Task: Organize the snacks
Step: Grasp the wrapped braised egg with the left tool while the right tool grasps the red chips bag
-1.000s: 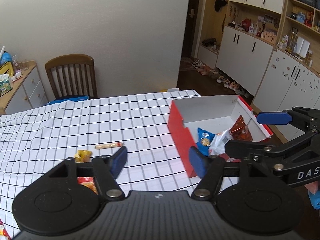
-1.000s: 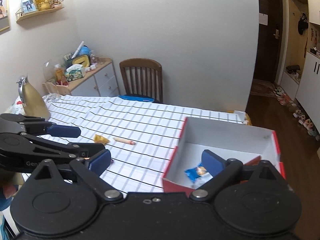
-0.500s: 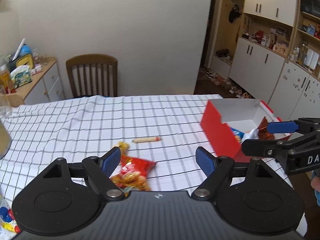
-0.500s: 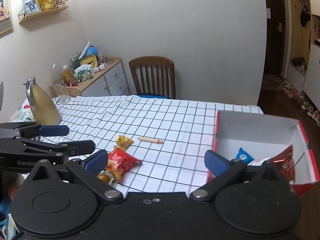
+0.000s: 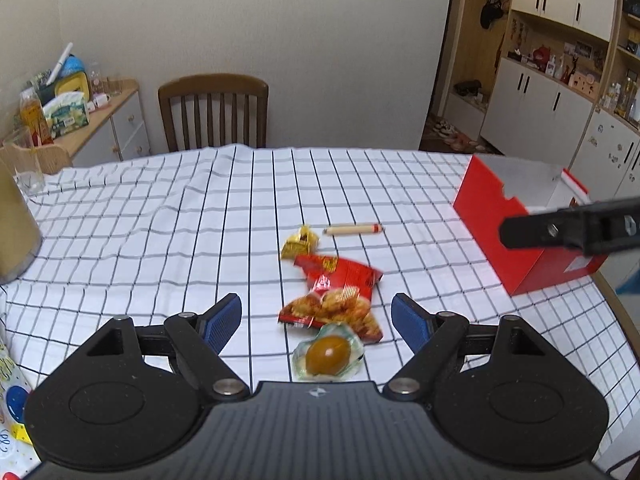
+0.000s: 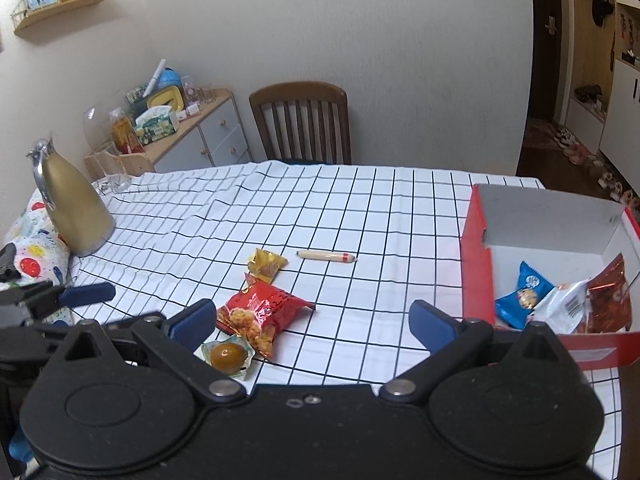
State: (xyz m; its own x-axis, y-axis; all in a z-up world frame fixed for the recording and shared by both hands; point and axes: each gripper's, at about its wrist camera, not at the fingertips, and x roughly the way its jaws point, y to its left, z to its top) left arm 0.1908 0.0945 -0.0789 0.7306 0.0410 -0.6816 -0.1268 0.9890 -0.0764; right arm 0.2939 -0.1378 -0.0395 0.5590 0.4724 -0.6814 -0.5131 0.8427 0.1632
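- The right gripper [image 5: 568, 232] enters the left wrist view only as one dark bar cut off by the right edge, and it covers part of the red box [image 5: 492, 216].
- From the left wrist view the red box's contents are hidden behind its near wall.
- The left gripper [image 6: 60, 298] shows in the right wrist view only partly, cut off at the left edge.
- The egg packet [image 5: 328, 354] has its lower edge hidden behind the gripper body.
- The gold jug [image 5: 14, 224] is cut off by the left edge.
- Print on the red snack bag [image 6: 260, 308] is too small to read.
- Cupboard shelf items [image 5: 560, 68] are too small to tell apart.
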